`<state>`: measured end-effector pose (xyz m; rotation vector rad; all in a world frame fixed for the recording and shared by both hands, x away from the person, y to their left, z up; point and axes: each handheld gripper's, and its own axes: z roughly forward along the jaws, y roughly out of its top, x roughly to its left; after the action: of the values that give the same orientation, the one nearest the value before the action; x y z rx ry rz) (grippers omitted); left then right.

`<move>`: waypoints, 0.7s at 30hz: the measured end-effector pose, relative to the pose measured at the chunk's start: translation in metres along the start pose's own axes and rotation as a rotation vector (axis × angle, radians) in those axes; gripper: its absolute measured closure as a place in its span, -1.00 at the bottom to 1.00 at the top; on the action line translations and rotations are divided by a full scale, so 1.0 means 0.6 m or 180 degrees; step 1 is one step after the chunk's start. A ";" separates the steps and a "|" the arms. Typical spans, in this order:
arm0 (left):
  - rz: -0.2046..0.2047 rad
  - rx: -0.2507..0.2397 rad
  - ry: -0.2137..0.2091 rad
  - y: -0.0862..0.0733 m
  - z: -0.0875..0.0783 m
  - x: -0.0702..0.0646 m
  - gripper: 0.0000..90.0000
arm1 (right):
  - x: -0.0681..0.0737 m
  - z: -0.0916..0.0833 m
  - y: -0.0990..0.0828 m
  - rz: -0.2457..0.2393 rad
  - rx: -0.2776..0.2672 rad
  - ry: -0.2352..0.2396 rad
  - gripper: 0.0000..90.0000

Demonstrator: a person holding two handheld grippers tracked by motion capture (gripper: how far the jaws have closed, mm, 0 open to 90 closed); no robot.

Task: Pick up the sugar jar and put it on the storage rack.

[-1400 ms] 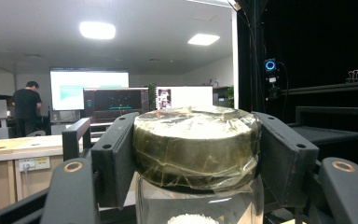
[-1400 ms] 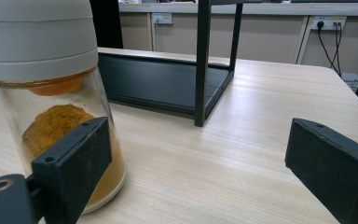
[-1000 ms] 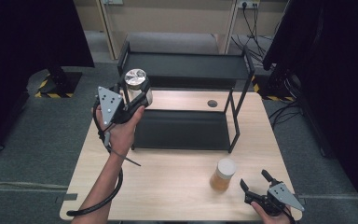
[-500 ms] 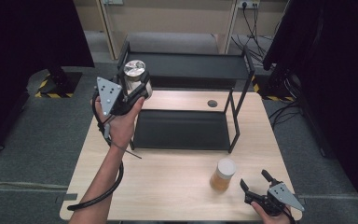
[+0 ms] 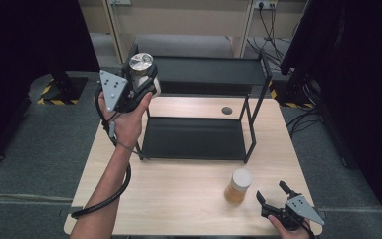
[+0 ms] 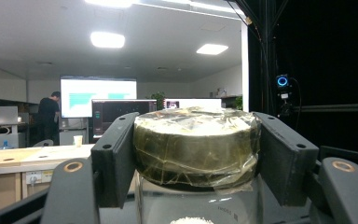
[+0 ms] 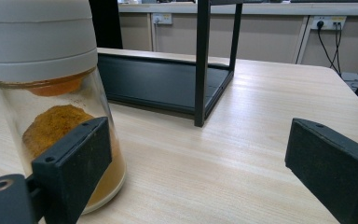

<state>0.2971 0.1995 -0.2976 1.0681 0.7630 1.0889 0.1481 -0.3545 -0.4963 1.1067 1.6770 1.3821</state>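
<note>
A wooden worktop (image 5: 179,194) carried a black rack (image 5: 199,134). The left claw (image 5: 142,79) was clamped on a jar with a shiny lid (image 6: 196,140), held up by the rack's top shelf. The right claw (image 5: 273,194) was spread wide beside an orange spice jar (image 5: 238,185).

Even overhead light falls on the wooden table (image 5: 179,199) in the high view, leaving only soft, short shadows, while the flanking black curtains (image 5: 30,59) swallow all detail. The picture is slightly soft throughout (low resolution rather than motion blur). In the left gripper view, ceiling light panels (image 6: 107,39) blow out to white and the projection screen (image 6: 98,95) glows; the foil-wrapped lid (image 6: 196,142) shows patchy glare. In the right gripper view, the near jaws blur, and the straight rack post (image 7: 203,60) leans towards the edge.
</note>
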 end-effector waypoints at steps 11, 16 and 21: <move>0.0016 0.0016 0.0019 0.017 0.024 0.002 -0.23 | 0.000 0.000 0.000 -0.0002 0.0001 0.0005 -0.84; 0.0016 0.0031 0.0046 0.021 0.034 0.005 -0.23 | -0.001 0.000 -0.001 0.0000 -0.0006 0.0004 -0.84; 0.0028 0.0040 0.0065 0.025 0.046 0.005 -0.23 | -0.001 0.000 0.000 0.0004 -0.0001 0.0007 -0.84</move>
<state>0.3185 0.1957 -0.2745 1.0733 0.7829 1.1053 0.1482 -0.3549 -0.4964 1.1065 1.6778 1.3848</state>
